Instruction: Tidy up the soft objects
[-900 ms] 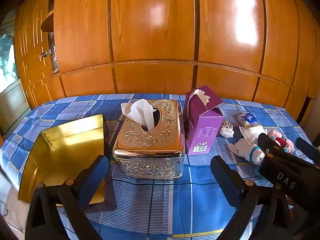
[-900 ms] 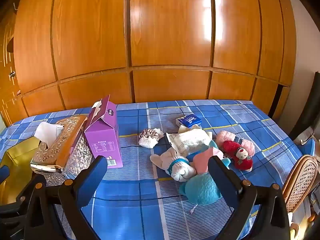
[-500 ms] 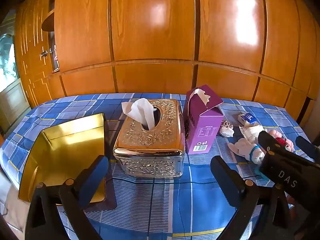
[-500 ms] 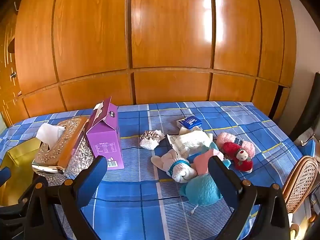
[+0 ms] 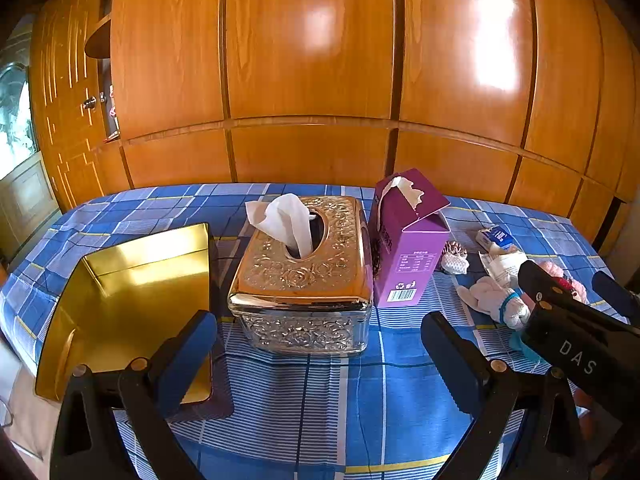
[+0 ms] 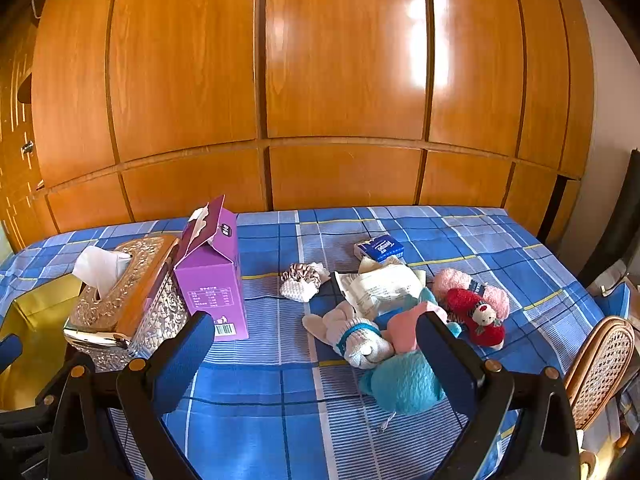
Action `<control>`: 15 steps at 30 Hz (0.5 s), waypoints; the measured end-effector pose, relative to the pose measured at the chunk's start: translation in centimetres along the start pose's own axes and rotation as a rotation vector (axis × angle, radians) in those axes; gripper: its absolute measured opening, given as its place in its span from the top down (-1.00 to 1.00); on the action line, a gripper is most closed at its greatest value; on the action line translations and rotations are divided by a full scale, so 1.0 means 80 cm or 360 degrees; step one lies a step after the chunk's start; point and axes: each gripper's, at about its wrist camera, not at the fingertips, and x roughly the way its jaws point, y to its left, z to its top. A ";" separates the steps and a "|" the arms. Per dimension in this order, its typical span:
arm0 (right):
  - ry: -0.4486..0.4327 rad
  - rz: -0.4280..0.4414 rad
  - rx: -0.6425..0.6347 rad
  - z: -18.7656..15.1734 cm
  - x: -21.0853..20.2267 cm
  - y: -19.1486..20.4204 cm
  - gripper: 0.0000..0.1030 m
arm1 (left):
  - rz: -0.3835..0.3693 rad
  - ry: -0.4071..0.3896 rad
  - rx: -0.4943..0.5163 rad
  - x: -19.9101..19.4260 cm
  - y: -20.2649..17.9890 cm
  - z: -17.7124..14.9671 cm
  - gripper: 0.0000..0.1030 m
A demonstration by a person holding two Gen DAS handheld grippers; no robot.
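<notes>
Both jaw pairs stand fully apart and hold nothing: your left gripper point(image 5: 318, 354) and your right gripper point(image 6: 314, 354) each hover above the blue checked tablecloth point(image 6: 248, 420) with bare cloth between the pads.

Nearest your right jaws, just beyond the right pad and partly hidden by it, lies the teal plush point(image 6: 400, 382). Touching it on the far side: the white plush with the teal collar point(image 6: 352, 336), long axis running from far-left to near-right, and a pink soft item point(image 6: 408, 324). To the right of these sits the red and pink plush point(image 6: 476, 312). Further back: a crumpled white packet point(image 6: 380, 288), a scrunchie on a white knit piece point(image 6: 302, 280), then a small blue tissue pack point(image 6: 378, 248).

Ahead of your left jaws: the gold tray point(image 5: 132, 300) at near left, empty, and the ornate tissue box point(image 5: 306, 276) dead ahead, the purple carton point(image 5: 404, 240) touching its right side.

Key relation: the soft pile lies right of the carton, well apart from the tray, so your right hand is clearly the nearer. Judgement: the teal plush is the first pick; it sits slightly right of the right gripper's centre line, so shift right and forward before you close. The tray looks a likely destination, but that cannot be confirmed.
</notes>
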 end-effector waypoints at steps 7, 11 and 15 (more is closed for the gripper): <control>-0.0056 -0.0018 -0.0033 0.002 -0.008 0.003 -0.99 | 0.0004 -0.0009 0.0001 -0.001 0.002 0.001 -0.99; -0.0054 -0.0016 -0.0032 0.000 -0.007 0.002 -0.99 | 0.0001 -0.0008 0.0010 -0.001 0.001 0.000 -0.99; -0.0052 -0.0018 -0.0026 -0.001 -0.007 0.000 -0.99 | 0.0003 -0.0006 0.0021 -0.002 -0.001 -0.001 -0.99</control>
